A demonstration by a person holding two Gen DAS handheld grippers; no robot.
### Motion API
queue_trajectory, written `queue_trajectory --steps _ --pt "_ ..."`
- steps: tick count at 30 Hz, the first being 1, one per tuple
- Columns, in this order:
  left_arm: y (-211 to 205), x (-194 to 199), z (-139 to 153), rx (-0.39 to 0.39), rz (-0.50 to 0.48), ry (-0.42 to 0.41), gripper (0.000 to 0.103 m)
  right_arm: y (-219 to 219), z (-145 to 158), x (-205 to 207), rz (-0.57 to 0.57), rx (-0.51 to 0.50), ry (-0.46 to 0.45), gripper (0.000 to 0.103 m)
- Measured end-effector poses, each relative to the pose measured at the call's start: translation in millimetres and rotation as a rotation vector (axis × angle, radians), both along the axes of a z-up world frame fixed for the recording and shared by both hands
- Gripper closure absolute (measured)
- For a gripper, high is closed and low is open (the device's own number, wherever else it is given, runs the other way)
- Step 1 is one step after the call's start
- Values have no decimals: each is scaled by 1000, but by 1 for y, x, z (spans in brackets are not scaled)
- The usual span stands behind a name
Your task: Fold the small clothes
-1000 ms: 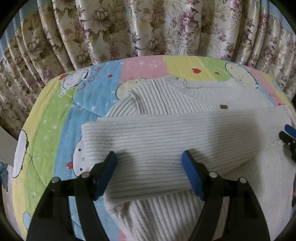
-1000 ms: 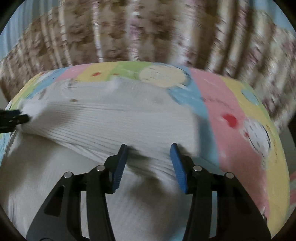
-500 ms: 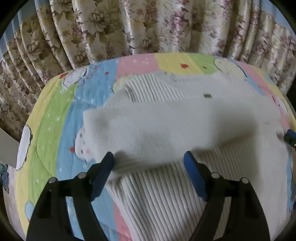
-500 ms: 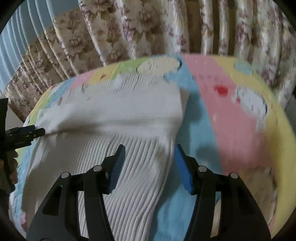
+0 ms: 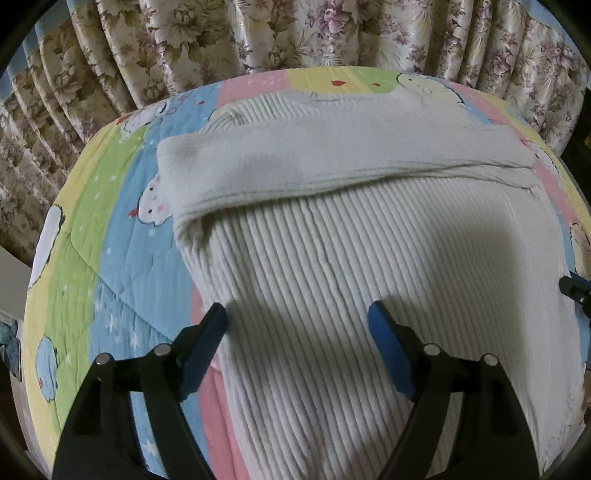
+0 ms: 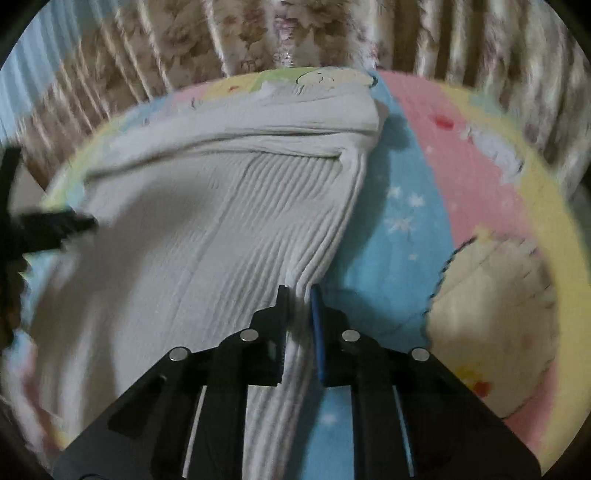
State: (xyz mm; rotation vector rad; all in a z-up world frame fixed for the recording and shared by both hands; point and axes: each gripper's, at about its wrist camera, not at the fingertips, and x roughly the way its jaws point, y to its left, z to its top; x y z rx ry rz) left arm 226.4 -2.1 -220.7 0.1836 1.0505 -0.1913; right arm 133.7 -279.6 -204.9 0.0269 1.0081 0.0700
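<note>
Your right hand-held gripper (image 6: pixel 298 291) is clenched on the right edge of the white ribbed sweater (image 5: pixel 351 258) lying on the colourful cartoon quilt (image 5: pixel 122 258), while your left hand-held gripper (image 5: pixel 297 319) hovers spread wide above it.

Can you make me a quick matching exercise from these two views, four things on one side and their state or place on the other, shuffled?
1. left gripper
2. right gripper
3. folded sleeve
4. curtain

A. behind the bed
B. lying across the sweater
C. open above the ribbed knit
D. pinching the sweater's edge

Pairs: 1-C, 2-D, 3-B, 4-A
</note>
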Motion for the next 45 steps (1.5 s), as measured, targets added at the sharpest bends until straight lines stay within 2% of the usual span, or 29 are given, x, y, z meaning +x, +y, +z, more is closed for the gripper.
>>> queue_trajectory --steps 1,4,8,9,12,13,17,20,23,30,38,39,41,42,43,45 --pt "0 -1 0 2 1 -2 23 -5 3 -2 -33 -21 -10 92" --pt "0 -3 -1 7 4 -11 23 -26 3 -13 -127 2 -25 92" --pt "1 -6 -3 7 8 -7 23 -29 -6 -16 -142 38 -2 90" --pt "2 -7 -1 2 9 -4 23 -27 -3 -17 -131 46 -12 84" --pt "14 -16 14 -26 32 -26 23 -25 8 -23 -116 94 -47 53" --pt "18 -18 17 -33 41 -29 23 -22 13 -26 -116 84 -64 51" --pt "42 -40 27 -56 87 -29 23 -12 20 -35 -80 82 -72 52" --pt "61 -59 23 -60 134 -10 23 -6 19 -45 -71 88 -62 52" --pt "71 -75 14 -105 160 29 23 0 16 -53 -61 85 -57 51" --pt "47 -105 9 -87 84 31 23 6 15 -77 -55 91 -56 51" --pt "32 -136 -1 -84 20 55 26 -6 2 -110 -96 197 3 51" --pt "33 -138 -2 -89 16 59 32 -2 1 -113 -90 201 9 51" --pt "36 -138 -2 -117 20 61 40 5 0 -115 -76 194 9 62" --pt "37 -139 -2 -135 26 57 55 8 0 -115 -66 190 7 80" --pt "37 -138 -2 -145 29 56 70 10 1 -115 -60 186 8 87" --pt "34 -140 2 -151 30 46 82 16 5 -116 -47 138 -2 93"
